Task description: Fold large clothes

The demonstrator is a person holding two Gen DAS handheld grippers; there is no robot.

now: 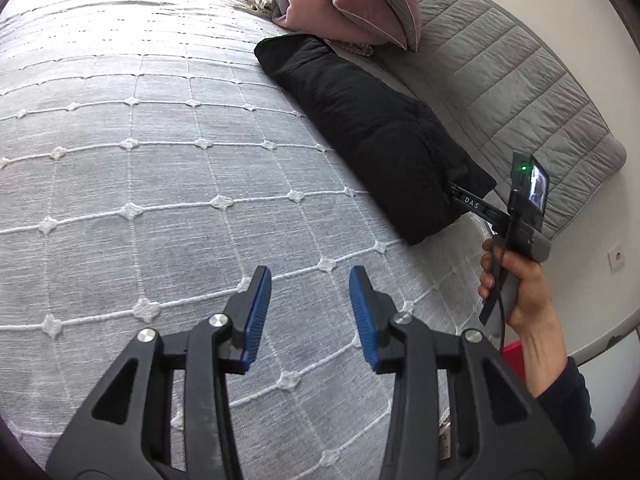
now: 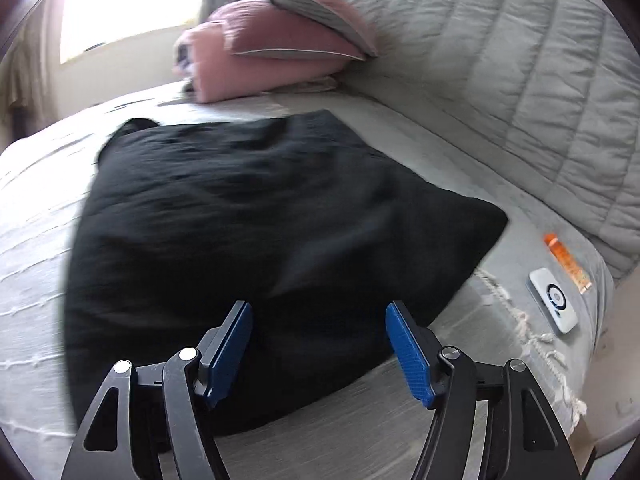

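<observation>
A: Where is the black garment (image 2: 256, 216)?

B: It lies folded in a thick bundle on the bed (image 1: 120, 128), below the pink pillows (image 1: 340, 4) and alongside the grey quilted headboard (image 1: 500, 60).

A: And the left hand-held gripper (image 1: 310, 312)?

B: Released: its blue pads (image 1: 256, 312) stand apart over bare bedspread, well away from the garment, with nothing between them.

A: The right hand-held gripper (image 2: 318, 344)?

B: Also released, jaws wide, at the garment's near edge, pressing on nothing. A white device (image 2: 554, 300) and an orange tube (image 2: 566, 260) lie beside the garment, near the headboard.
</observation>
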